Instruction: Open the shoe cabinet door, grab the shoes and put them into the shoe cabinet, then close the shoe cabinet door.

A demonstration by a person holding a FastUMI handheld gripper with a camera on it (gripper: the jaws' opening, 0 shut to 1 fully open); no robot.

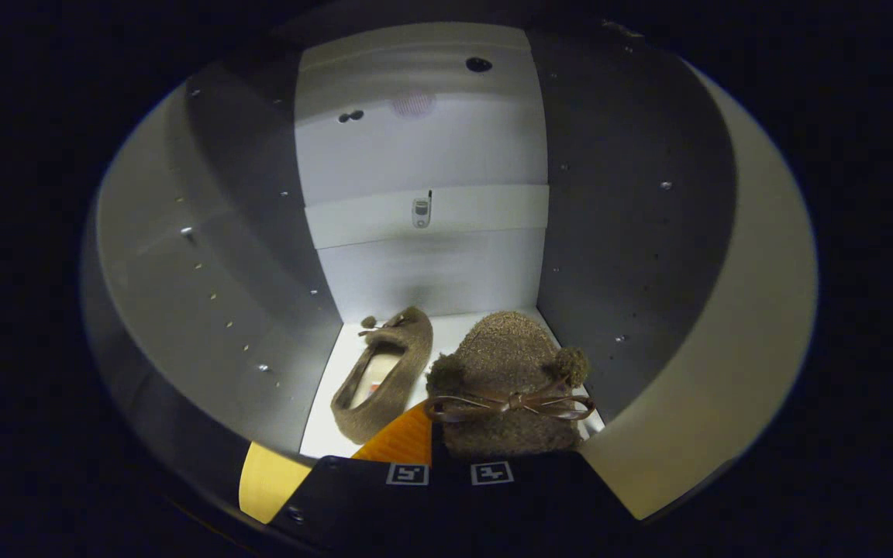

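I am seeing the tool [446, 457] reaching into the shoe cabinet [423, 139], apparently clamping the brown bow-trimmed slipper [505, 364] at its heel, though the fingers are hidden. The matching slipper [384, 376] is lying just left on the white shelf [322, 434]. No writing is legible.

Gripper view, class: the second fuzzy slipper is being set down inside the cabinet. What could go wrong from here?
1. The brown fuzzy slipper with bow and pompoms sits between the fingers at the front edge of the white cabinet floor; released here, it might tip out or block the door.
2. It lies close to the other brown slipper; pushing deeper might knock that one.
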